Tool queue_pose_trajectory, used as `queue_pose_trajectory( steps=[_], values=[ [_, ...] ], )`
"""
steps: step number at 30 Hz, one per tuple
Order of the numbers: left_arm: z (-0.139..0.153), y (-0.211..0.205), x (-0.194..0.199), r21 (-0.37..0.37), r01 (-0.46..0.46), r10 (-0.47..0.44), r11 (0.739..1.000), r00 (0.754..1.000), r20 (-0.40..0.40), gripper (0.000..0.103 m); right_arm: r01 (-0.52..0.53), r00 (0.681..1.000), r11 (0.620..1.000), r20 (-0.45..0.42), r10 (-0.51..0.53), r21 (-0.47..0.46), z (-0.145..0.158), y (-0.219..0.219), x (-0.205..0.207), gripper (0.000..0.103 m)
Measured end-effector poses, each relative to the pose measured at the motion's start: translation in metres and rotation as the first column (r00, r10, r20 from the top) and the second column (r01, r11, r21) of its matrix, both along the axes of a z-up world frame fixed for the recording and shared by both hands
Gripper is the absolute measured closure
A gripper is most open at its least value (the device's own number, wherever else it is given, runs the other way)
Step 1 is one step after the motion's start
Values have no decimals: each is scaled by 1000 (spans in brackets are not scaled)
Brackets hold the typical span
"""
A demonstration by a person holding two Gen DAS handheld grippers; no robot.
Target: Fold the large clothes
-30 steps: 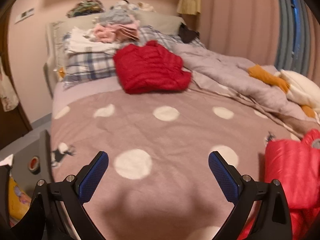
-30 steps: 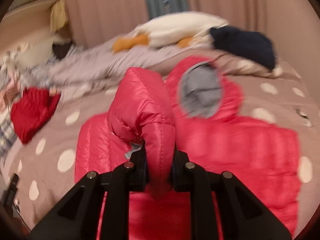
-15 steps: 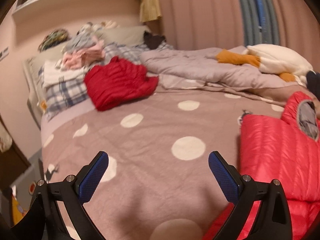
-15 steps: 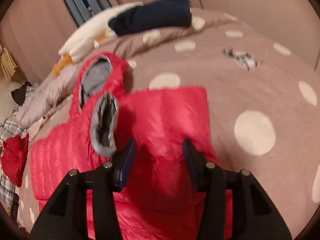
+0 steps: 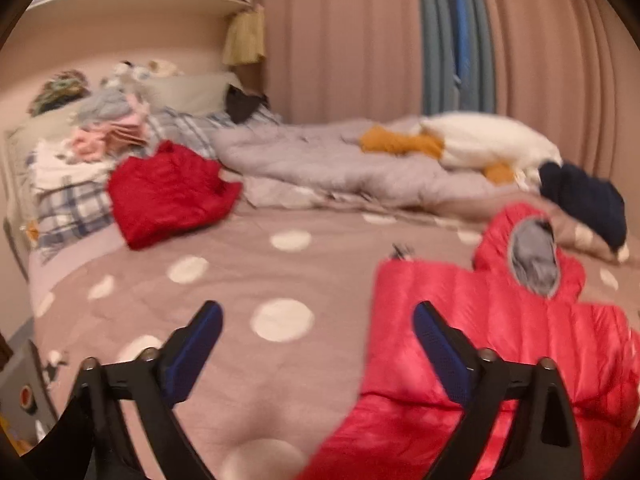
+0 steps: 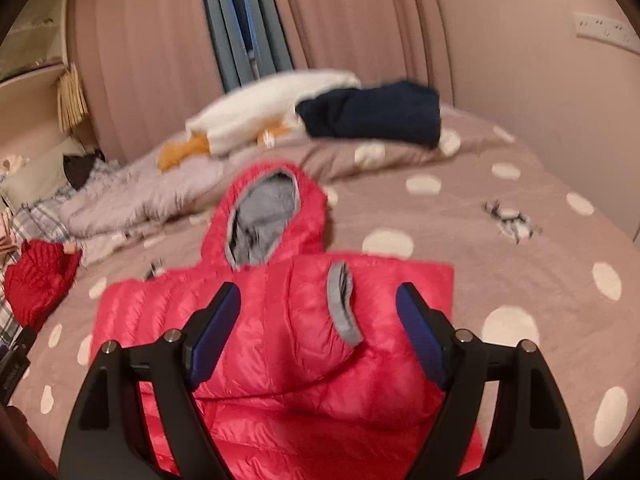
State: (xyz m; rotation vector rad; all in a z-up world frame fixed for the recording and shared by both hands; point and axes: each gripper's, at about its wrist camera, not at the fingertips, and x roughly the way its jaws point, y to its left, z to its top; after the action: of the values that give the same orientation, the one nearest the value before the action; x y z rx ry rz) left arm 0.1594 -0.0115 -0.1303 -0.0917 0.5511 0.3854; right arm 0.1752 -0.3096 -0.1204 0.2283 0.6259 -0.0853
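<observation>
A bright red hooded down jacket lies flat on the dotted bedspread, its grey-lined hood pointing away from me. One sleeve is folded across its front, grey cuff showing. My right gripper hovers over that sleeve with its jaws opening; the sleeve shows between them but the pads do not touch it. My left gripper is above the bedspread at the left edge of the jacket. Its jaws are closing a little, still wide, and the pads press on nothing.
A folded dark red jacket rests near the head of the bed beside a pile of clothes. A crumpled grey quilt, a white plush and a folded navy garment line the far side by the curtain.
My right gripper opened and let go of the sleeve, which now lies folded across the jacket. The left view swung right, bringing the jacket into sight, and its jaws narrowed slightly.
</observation>
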Motion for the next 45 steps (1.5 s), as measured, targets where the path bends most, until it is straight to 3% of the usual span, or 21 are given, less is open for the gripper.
queue_pose_trajectory(
  steps=[2,5,9,13,15,20,29,36,40,45],
  values=[
    [-17,-6,17,-49,44,-47,998,996,-73,33,4,999,1000,-50,-4,8,-14,0,9,23],
    [-44,-14,36,-147,135,-157,980,976,-154,55,6,990,998,-141,-14,-55,-39,4,25,25],
    [-88,-28,52,-105,156,-175,982,962,-208,55,9,979,986,-201,-42,-164,-70,2,36,22],
    [-92,-39,50,-65,149,-160,987,964,-212,50,6,978,978,-204,-49,-208,-89,2,38,18],
    [-95,-37,52,-78,141,-155,987,962,-224,45,8,976,971,-208,-59,-238,-92,5,40,16],
    [-99,-25,56,-98,54,-78,994,963,-258,15,8,974,965,-216,-67,-261,-94,7,41,13],
    [-103,-9,55,-225,53,-109,973,963,-245,11,31,973,961,-212,-93,-275,-95,8,42,5],
    [-103,-8,56,-228,48,-106,972,963,-249,8,45,971,961,-213,-106,-272,-95,6,43,1],
    [-105,-2,55,-274,38,-109,961,962,-251,1,47,972,964,-212,-105,-261,-95,5,43,1],
    [-105,-1,55,-286,39,-114,958,962,-248,1,48,972,964,-212,-106,-260,-95,5,42,1]
  ],
)
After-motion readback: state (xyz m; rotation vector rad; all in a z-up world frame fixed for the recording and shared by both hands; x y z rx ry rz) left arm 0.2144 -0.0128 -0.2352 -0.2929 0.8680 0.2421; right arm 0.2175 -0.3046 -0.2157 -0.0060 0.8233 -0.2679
